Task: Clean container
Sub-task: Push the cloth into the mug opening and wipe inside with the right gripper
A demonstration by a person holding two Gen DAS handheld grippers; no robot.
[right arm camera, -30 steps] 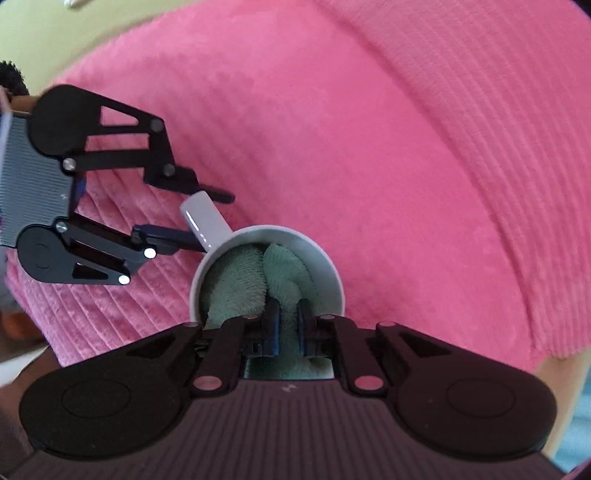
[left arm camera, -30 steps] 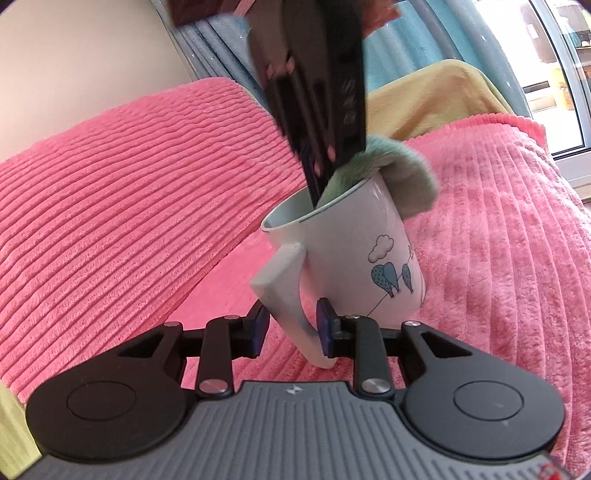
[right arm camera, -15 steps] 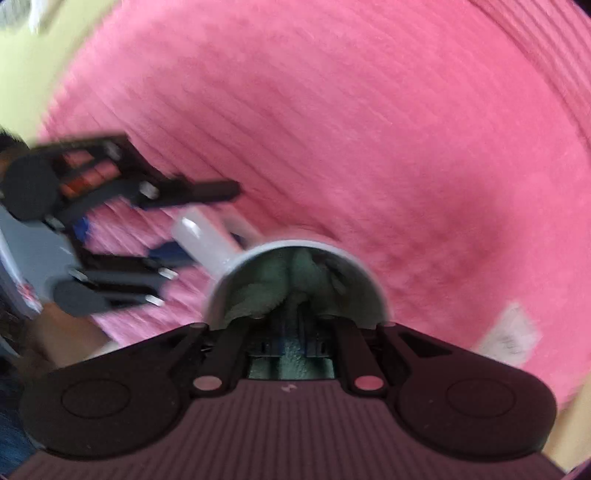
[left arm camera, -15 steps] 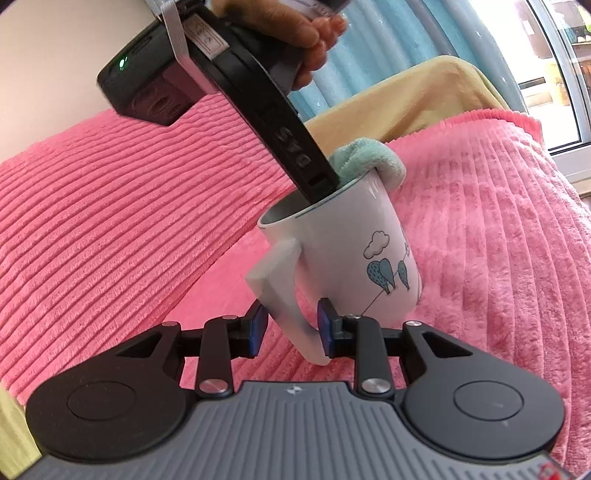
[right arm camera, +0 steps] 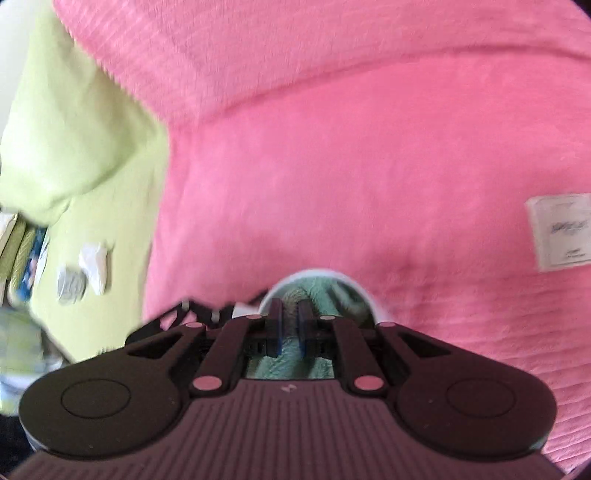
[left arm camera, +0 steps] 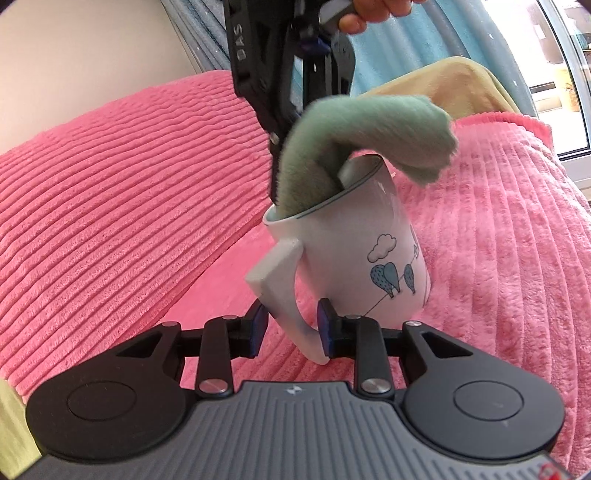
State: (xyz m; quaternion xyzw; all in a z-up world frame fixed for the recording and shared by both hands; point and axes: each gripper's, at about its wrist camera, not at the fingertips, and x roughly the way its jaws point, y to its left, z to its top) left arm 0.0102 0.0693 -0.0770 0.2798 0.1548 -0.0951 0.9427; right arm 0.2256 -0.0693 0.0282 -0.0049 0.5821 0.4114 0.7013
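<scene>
A white mug (left arm camera: 354, 254) with a blue balloon drawing stands tilted on the pink blanket (left arm camera: 110, 206). My left gripper (left arm camera: 291, 326) is shut on the mug's handle (left arm camera: 280, 295), one pad on each side. My right gripper (right arm camera: 290, 326) is shut on a green fluffy cloth (right arm camera: 291, 365) and hangs right above the mug's rim (right arm camera: 321, 272). In the left wrist view the green cloth (left arm camera: 362, 125) arches up out of the mug and droops over its far rim. The right gripper's black body (left arm camera: 258, 55) rises behind it, held by a hand (left arm camera: 369, 11). Its fingertips are hidden by the cloth.
The ribbed pink blanket covers a cushion on the left and the seat all around the mug. A yellow-green sheet (right arm camera: 74, 122) with small blurred items (right arm camera: 85, 273) lies to the left. A white label (right arm camera: 557, 232) sits on the blanket. A window (left arm camera: 569, 74) and blue curtain are behind.
The right gripper has risen from deep inside the mug, pulling the green cloth up so it arches above the rim. The left gripper has kept its hold on the handle.
</scene>
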